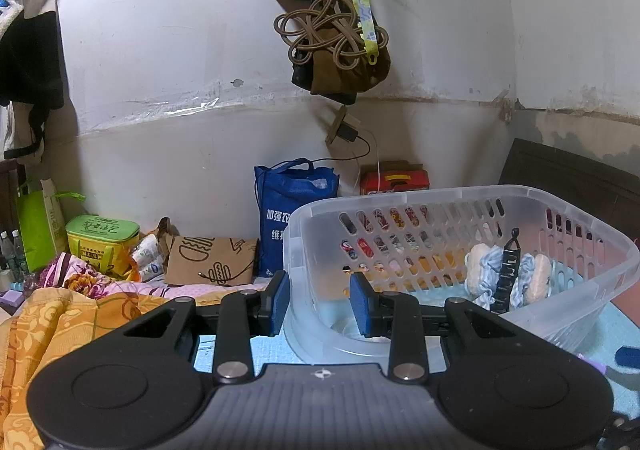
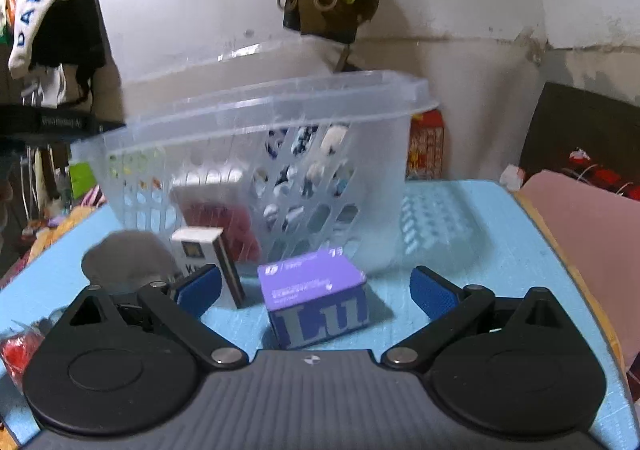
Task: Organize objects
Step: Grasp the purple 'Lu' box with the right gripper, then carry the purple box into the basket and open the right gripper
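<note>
A clear plastic basket stands on a light blue mat. In it lie a blue and cream scrunchie and a black hair clip. My left gripper straddles the basket's near corner wall, blue pads either side, a gap between them; whether it grips the wall is unclear. In the right wrist view the basket stands ahead. A purple box lies on the mat between the wide-open fingers of my right gripper. A white and black box stands by the left finger.
Left of the mat lie orange and floral bedding, a brown paper bag, a yellow-green lunch bag and a blue tote. Bags and cords hang on the wall. A grey cloth and a pink sheet flank the mat.
</note>
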